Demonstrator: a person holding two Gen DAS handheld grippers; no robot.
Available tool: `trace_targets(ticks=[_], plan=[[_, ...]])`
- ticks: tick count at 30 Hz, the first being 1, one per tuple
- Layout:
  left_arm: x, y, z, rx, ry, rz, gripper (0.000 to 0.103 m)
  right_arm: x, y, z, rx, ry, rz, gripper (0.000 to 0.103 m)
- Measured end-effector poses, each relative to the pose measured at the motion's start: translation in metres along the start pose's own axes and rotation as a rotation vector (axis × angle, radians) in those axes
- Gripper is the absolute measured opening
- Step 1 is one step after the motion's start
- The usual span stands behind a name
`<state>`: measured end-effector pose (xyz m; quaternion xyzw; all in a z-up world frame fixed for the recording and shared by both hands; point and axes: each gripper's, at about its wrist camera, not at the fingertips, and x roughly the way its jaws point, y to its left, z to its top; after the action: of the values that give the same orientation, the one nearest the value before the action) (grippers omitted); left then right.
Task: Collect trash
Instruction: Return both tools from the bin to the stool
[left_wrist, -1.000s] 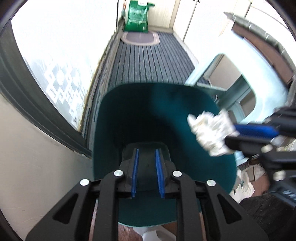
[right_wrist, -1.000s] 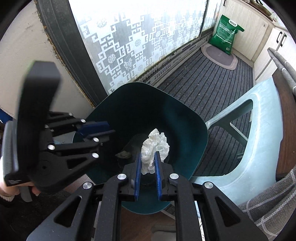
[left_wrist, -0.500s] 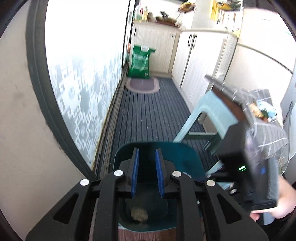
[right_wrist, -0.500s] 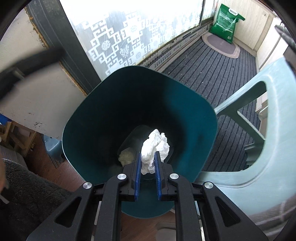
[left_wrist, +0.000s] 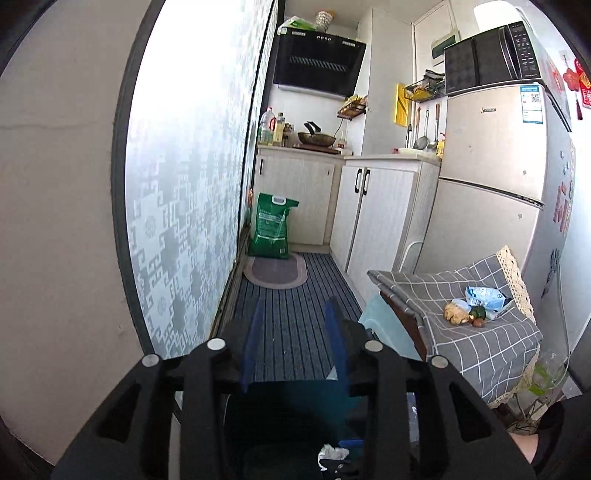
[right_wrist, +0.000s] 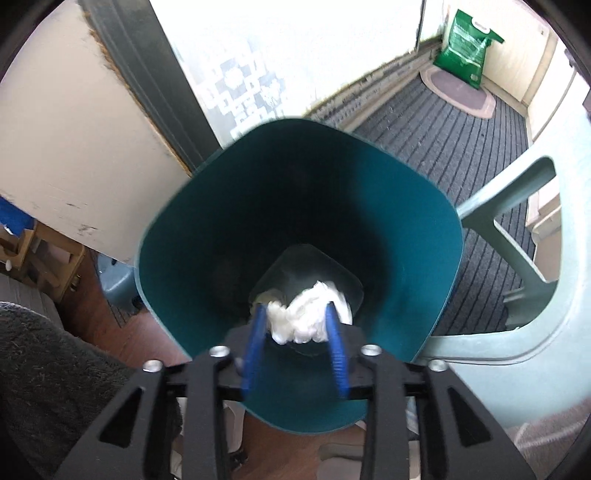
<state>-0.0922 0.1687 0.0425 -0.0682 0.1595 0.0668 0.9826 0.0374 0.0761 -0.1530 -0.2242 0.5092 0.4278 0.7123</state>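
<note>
Bin (right_wrist: 207, 221) is the reference landmark. Left of and above its rim, our left gripper (left_wrist: 293, 341) faces down the kitchen floor; its jaws have just been opening and now stand spread with nothing between them. Over the bin's mouth, our right gripper (right_wrist: 297, 334) points steeply down; its jaws have just been opening, and the tissue (right_wrist: 308, 317) sits loose between the parted pads, low inside the bin.

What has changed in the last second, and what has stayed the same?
The right tool has just been opening, releasing the white tissue over the teal bin. The left tool rose out of the bin, now facing the kitchen, and has just been opening, empty. The bin and green bag stayed put.
</note>
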Motion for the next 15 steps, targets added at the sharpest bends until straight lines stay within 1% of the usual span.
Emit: trace_targets(ticks=[3, 4, 6, 8, 9, 11, 14, 15], plan=[[-0.005, -0.003, 0.004, -0.02, -0.025, -0.015, 0.044, -0.023, 0.005, 0.001, -0.023, -0.068, 0.008, 0.04], [-0.006, -0.004, 0.005, -0.023, -0.036, -0.012, 0.046, -0.034, 0.008, 0.001, -0.036, -0.097, 0.007, 0.04], [-0.011, -0.003, 0.007, -0.033, -0.061, -0.009, 0.047, -0.057, 0.015, 0.001, -0.077, -0.162, -0.015, 0.04], [-0.014, -0.003, 0.011, -0.048, -0.082, -0.012, 0.047, -0.082, 0.019, 0.001, -0.094, -0.228, -0.016, 0.04], [-0.018, -0.003, 0.014, -0.053, -0.106, -0.007, 0.048, -0.096, 0.019, 0.0, -0.092, -0.264, 0.0, 0.04], [-0.024, -0.004, 0.02, -0.055, -0.146, 0.005, 0.053, -0.121, 0.017, -0.002, -0.087, -0.32, 0.052, 0.042], [-0.029, -0.006, 0.028, -0.06, -0.173, 0.021, 0.057, -0.15, 0.018, -0.007, -0.102, -0.384, 0.066, 0.044], [-0.028, -0.007, 0.03, -0.061, -0.173, 0.024, 0.057, -0.159, 0.017, -0.01, -0.104, -0.408, 0.053, 0.044]])
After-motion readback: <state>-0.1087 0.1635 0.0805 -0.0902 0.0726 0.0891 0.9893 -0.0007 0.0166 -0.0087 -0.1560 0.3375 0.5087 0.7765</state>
